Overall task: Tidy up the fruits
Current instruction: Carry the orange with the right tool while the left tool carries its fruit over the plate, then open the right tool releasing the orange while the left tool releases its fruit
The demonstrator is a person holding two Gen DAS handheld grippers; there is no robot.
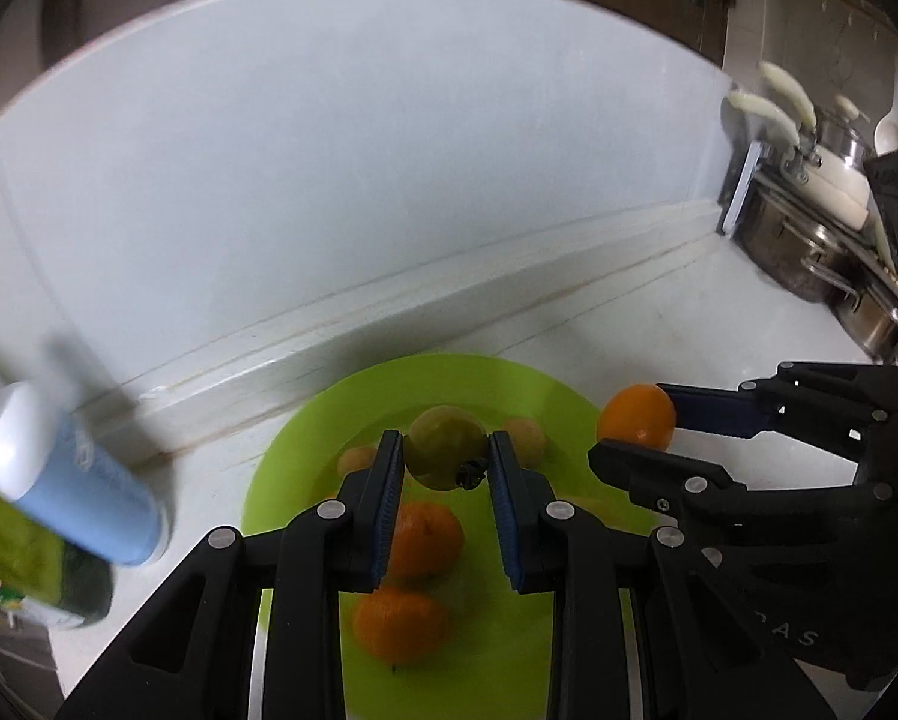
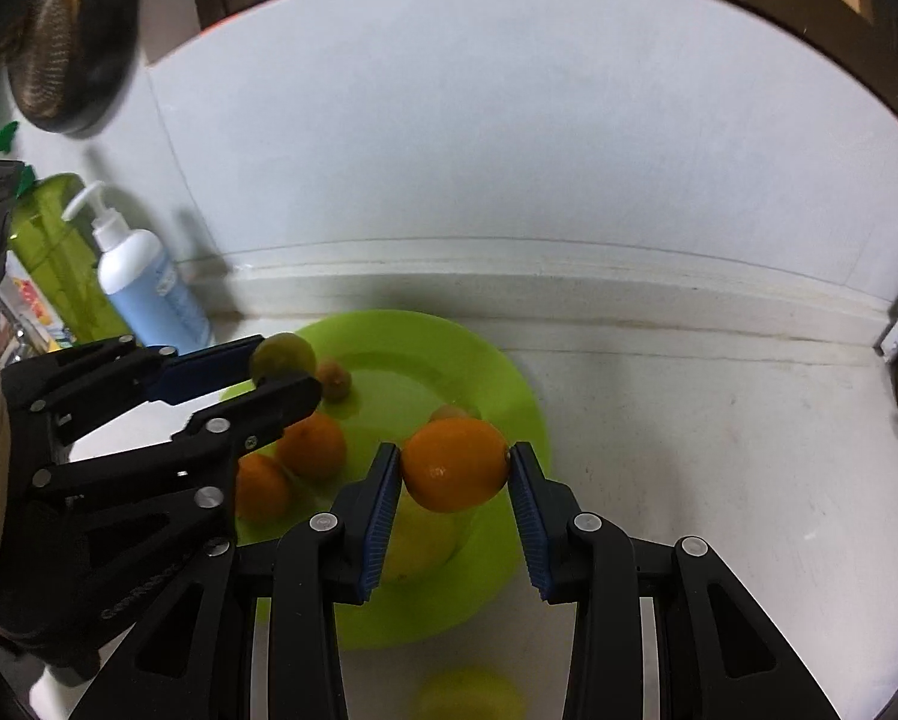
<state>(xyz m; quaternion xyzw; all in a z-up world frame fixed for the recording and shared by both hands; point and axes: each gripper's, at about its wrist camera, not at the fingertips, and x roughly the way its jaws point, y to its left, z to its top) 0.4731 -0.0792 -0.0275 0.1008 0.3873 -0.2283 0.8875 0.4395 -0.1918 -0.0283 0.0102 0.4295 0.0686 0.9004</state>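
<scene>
Orange — green fruit (both gripped)

Left tongs: matte black plastic frame, angular linkage arms with triangular cut-outs, round silver pivot screws.
Left pads: dark blue, finely ribbed strips along the inner finger faces.
Right tongs: same black build, silver rivets at each joint, ribbed blue pads.
Markings: faint embossed lettering on both black bodies, too blurred to read.
Cables, sleeves, skin: could not be made out.
</scene>
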